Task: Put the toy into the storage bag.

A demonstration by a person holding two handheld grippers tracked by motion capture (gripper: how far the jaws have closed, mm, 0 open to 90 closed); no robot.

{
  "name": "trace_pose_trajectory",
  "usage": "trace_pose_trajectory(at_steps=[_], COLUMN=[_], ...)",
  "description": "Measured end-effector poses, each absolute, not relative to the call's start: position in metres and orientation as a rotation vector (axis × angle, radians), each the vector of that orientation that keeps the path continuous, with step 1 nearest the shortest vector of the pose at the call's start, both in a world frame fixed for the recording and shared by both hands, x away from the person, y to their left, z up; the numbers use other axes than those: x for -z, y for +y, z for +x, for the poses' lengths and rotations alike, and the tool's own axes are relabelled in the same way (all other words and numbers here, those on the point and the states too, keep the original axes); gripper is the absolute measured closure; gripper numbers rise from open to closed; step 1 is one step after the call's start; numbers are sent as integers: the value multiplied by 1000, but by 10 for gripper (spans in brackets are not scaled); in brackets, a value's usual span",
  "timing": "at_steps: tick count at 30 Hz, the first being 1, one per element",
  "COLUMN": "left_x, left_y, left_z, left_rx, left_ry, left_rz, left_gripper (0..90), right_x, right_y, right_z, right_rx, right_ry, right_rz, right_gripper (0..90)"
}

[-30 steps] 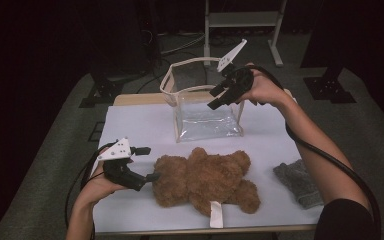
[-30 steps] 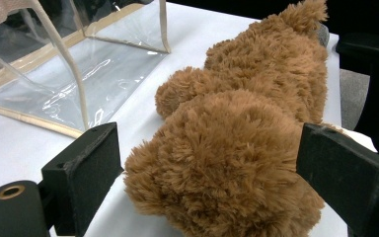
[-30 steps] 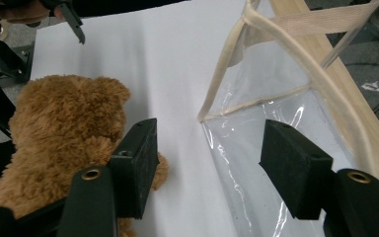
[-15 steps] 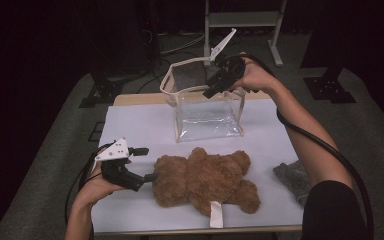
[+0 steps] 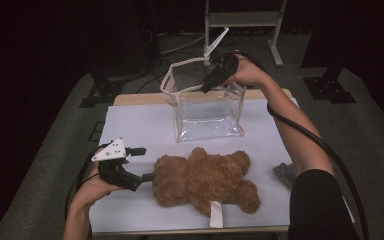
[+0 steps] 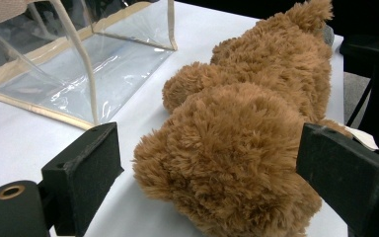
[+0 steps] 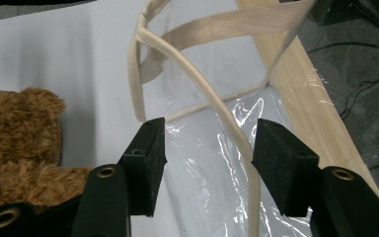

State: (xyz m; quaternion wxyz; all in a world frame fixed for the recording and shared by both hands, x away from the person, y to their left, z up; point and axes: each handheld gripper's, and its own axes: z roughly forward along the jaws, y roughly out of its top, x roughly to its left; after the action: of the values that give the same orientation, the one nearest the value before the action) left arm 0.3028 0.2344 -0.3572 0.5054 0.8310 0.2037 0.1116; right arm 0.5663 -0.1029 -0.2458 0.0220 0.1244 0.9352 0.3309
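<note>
1. The brown plush teddy bear (image 5: 204, 181) lies flat on the white worktop (image 5: 140, 125), directly ahead of the left gripper (image 5: 147, 176). It is judged soft, light and compressible. The pile will give under the pads, so grip a thick part such as the head or torso, not a thin limb.
2. The clear plastic zip bag with beige fabric trim (image 5: 207, 112) stands open on the worktop, below and ahead of the right gripper (image 5: 203, 89). It is judged light, with thin and slippery film walls. The stitched beige rim (image 7: 197, 84) is the firmest place to take hold.
3. Left gripper state: jaws spread wide, one on each side of the bear's rounded end, with the pads not pressing on it.
4. Right gripper state: jaws part open and just now closing. The beige rim runs between them, close to the right-hand pad. No firm pinch can be confirmed.
5. View differences:
   - The left gripper view shows the clearance between the pads and the fur.
   - The right gripper view shows the rim's exact line between the jaws.
   - The high view shows the bear lying just beside the bag, and a grey object (image 5: 286, 175) at the worktop edge near the right forearm.
</note>
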Motion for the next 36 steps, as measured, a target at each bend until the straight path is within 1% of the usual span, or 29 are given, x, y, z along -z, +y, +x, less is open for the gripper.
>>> trace_pose_trajectory(at_steps=[7, 10, 11, 12, 15, 18, 19, 20, 21, 27, 36], left_x=[357, 357, 357, 357, 357, 356, 356, 356, 356, 357, 354], left_y=[236, 236, 236, 236, 236, 236, 236, 236, 236, 236, 237], left_z=[302, 302, 302, 303, 302, 302, 301, 302, 302, 302, 300], left_rx=[-266, -269, -268, -266, -264, -269, -268, -266, -266, -261, -262], left_ry=[490, 489, 490, 490, 489, 486, 488, 487, 487, 486, 477], left_rz=[2003, 2001, 2001, 2002, 2003, 2003, 2001, 2005, 2005, 2008, 1993], left_gripper=[90, 90, 90, 90, 90, 90, 90, 90, 90, 90, 90], right_x=[250, 252, 254, 254, 258, 261, 261, 261, 261, 262, 261], right_y=[-103, -101, -100, -100, -97, -96, -96, -96, -96, -96, -98], right_z=[573, 573, 572, 572, 571, 570, 570, 569, 569, 559, 538], right_rx=[-1005, -985, -968, -968, -924, -892, -892, -881, -881, -849, -841], right_ry=[2901, 2909, 2919, 2919, 2933, 2931, 2931, 2931, 2931, 2917, 2947], right_rz=[411, 407, 402, 402, 404, 410, 410, 423, 423, 433, 385], right_gripper=[471, 501, 526, 526, 584, 695, 695, 745, 745, 858, 869])
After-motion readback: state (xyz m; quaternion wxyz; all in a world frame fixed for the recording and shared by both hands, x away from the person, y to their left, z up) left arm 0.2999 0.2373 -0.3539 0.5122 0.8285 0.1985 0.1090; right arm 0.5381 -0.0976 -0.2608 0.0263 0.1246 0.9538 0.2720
